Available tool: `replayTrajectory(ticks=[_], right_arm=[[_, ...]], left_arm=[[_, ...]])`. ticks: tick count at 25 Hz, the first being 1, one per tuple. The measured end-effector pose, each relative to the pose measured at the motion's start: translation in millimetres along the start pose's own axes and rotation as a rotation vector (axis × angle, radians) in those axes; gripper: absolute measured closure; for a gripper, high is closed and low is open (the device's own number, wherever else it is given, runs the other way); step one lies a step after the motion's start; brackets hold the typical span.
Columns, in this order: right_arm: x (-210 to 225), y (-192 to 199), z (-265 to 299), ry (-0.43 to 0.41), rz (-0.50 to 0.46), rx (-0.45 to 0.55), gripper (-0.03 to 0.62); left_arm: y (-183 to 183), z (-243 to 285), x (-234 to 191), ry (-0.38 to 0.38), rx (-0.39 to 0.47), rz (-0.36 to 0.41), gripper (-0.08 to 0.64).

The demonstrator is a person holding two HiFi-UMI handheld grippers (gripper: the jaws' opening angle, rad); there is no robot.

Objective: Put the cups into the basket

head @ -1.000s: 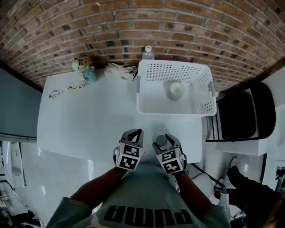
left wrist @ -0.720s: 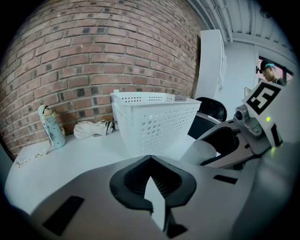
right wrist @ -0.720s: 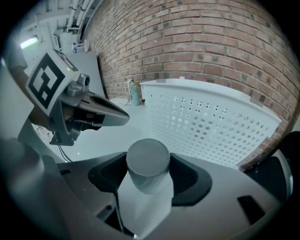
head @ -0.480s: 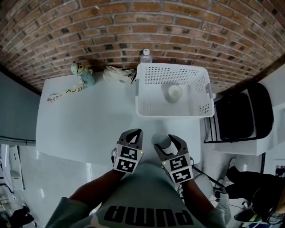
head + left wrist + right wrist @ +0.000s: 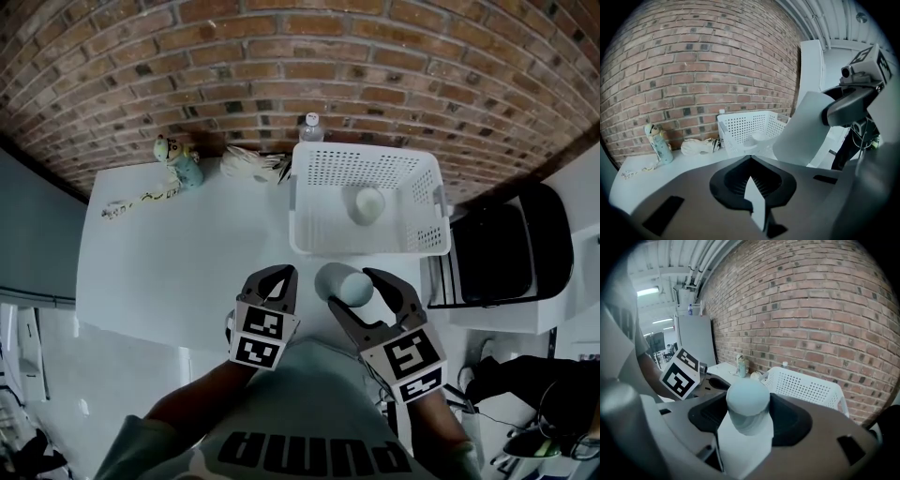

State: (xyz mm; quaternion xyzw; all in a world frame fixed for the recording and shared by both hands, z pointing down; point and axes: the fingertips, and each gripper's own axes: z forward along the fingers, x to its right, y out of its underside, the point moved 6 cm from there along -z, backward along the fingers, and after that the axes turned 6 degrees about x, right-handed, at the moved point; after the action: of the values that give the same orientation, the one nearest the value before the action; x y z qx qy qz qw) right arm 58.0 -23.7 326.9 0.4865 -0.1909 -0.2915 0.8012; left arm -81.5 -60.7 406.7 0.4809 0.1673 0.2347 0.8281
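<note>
our right claw (image 5: 352, 279) has risen from the near edge of the bench (image 5: 178, 253), clamped on a cup (image 5: 339, 284); left claw (image 5: 284, 275) has its jaws together, empty. carrying step: next we bring the cup far, over the basket (image 5: 309, 239), and release.

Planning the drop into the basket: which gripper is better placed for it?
Right. The right gripper already holds a cup, raised in front of the basket; the left gripper holds nothing.

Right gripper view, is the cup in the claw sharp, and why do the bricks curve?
Right gripper view: the cup is soft, very near the lens; the brick wall bows from wide-angle distortion. Head view: the courses arch likewise, and the table looks washed out.
</note>
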Motion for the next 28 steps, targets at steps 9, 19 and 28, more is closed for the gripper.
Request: replayTrajectory(ticks=[9,19,28], right_arm=[[39.9,-49.1,24.8,0.015,-0.114,0.054,0.304],[78.2,-39.3,90.9,-0.045,-0.178,-0.035,0.304],[91.1,-24.1,142.3,-0.209,-0.238,-0.104,0.304]], left_arm=[[-21.2,0.0,-30.9,-0.047,0.029,-0.005,0.561],[-19.8,23.1,-65.2,-0.103,0.012,-0.001,0.561],[-10.6,46.1,-85.1,-0.131,-0.015,-0.031,0.561]])
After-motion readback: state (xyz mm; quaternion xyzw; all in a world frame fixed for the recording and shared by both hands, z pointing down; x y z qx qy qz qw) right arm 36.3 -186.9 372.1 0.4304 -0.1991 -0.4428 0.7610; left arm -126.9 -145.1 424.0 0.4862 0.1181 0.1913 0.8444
